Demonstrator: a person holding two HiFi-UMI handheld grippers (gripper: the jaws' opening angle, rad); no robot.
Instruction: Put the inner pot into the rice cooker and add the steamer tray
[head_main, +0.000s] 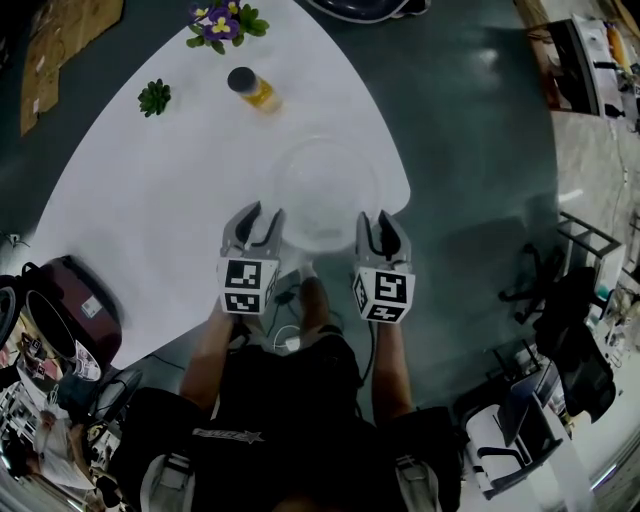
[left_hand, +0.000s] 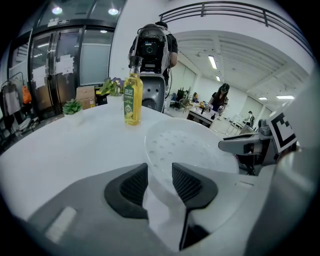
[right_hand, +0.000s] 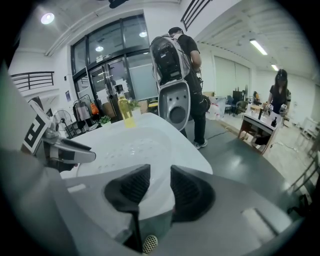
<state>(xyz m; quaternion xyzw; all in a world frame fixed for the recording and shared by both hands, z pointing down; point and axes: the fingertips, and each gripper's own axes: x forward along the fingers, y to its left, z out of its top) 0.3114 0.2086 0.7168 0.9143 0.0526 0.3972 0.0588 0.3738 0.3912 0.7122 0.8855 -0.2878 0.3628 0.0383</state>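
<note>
A translucent white steamer tray (head_main: 325, 190) lies on the white table (head_main: 150, 220) near its front edge. My left gripper (head_main: 262, 222) is at the tray's left rim and my right gripper (head_main: 382, 225) at its right rim. In the left gripper view the perforated steamer tray (left_hand: 190, 145) runs in between the pads of the left gripper (left_hand: 160, 180), which close on its rim. The right gripper (right_hand: 160, 182) likewise pinches the steamer tray (right_hand: 130, 145) at its edge. A maroon rice cooker (head_main: 75, 310) stands at the table's near left corner; its inside is not clear.
A yellow oil bottle (head_main: 255, 90) stands beyond the tray, with a small green plant (head_main: 155, 97) and a flower pot (head_main: 222, 22) further back. A person with a backpack (right_hand: 175, 55) stands past the table's far end. Chairs and desks lie to the right.
</note>
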